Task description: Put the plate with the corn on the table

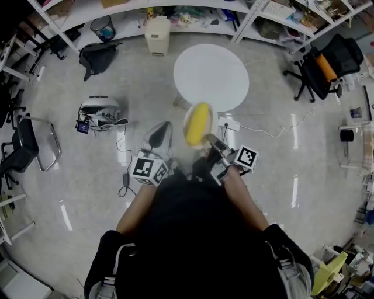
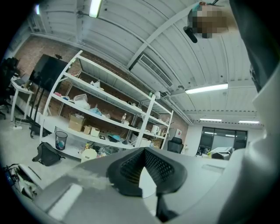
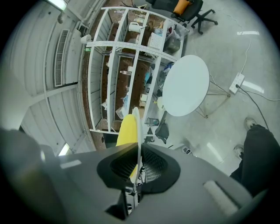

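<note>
A small white plate [image 1: 190, 120] carrying a yellow corn cob [image 1: 198, 124] hangs in the air just short of the round white table [image 1: 210, 73]. My right gripper [image 1: 209, 140] is shut on the plate's near rim. The right gripper view has the plate [image 3: 137, 127] edge-on between the pads of the right gripper [image 3: 136, 151], with the corn [image 3: 125, 131] on its left face and the table [image 3: 186, 85] further off. My left gripper [image 1: 160, 133] is held beside it, to the left, with its tips together on nothing. In its own view the left gripper [image 2: 144, 151] points towards the shelves.
White shelving [image 1: 193, 11] curves along the far wall, with a beige bin [image 1: 158, 35] and a black bag [image 1: 99, 55] before it. A power strip and cable [image 1: 231, 124] lie by the table foot. An office chair [image 1: 324, 64] stands right, a floor device [image 1: 99, 111] left.
</note>
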A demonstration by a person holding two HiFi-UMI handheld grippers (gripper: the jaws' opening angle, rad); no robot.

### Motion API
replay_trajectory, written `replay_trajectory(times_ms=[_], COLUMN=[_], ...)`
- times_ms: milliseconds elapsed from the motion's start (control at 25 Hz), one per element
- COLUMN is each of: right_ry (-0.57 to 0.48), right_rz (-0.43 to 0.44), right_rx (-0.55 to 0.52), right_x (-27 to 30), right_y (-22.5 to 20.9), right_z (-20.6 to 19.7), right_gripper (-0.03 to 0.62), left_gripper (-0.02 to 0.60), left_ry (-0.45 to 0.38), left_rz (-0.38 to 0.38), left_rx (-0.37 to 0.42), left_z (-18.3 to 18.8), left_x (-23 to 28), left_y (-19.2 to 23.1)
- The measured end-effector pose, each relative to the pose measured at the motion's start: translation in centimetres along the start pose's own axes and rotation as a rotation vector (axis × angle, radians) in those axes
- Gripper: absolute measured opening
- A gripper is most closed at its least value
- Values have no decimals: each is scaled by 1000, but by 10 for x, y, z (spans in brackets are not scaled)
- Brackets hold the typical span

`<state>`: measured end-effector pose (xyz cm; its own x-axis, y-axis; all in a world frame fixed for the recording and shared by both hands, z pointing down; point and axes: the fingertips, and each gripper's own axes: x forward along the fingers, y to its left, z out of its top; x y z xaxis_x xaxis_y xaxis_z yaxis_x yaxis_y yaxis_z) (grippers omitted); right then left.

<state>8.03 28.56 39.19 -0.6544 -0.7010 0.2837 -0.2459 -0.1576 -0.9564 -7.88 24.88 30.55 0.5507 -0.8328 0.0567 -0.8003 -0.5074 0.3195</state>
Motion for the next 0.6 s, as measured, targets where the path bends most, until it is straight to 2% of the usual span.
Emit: replay_trajectory(times_ms=[320,600], right_ry=[24,64], right_rz=[25,27], right_rx=[-11,-39], right_x=[17,42], right_y=[5,9], right_z=[19,56], right_gripper=[32,32], left_gripper=[3,3], left_ry=[-11,-24], left_rz=[12,50], left_rx=[3,5], left_z=[4,9], left_x=[24,59], left_y=[7,22])
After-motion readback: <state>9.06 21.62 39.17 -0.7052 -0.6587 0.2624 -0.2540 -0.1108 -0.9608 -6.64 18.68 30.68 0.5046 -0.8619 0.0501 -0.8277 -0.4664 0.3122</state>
